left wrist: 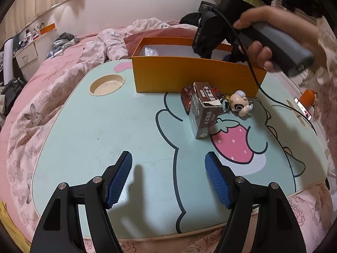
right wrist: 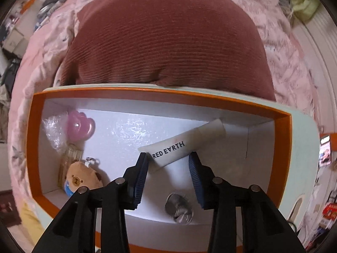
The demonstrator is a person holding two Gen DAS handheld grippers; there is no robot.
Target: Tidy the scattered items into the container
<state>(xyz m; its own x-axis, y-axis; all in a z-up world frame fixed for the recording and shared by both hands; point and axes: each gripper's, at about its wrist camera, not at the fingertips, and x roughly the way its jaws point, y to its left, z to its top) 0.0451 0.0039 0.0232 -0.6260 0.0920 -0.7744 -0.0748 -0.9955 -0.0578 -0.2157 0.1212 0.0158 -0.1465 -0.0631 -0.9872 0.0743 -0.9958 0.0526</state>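
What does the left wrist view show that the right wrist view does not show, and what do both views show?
Only the left wrist view shows the brown carton, the small figurine and the open left gripper. Only the right wrist view shows the white tube, the bear plush and the pink heart item lying inside. Both show the orange box and the right gripper above it.

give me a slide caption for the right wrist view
Right gripper poised over the orange box, a white Red Earth tube between its blue pads, with a bear plush already inside.
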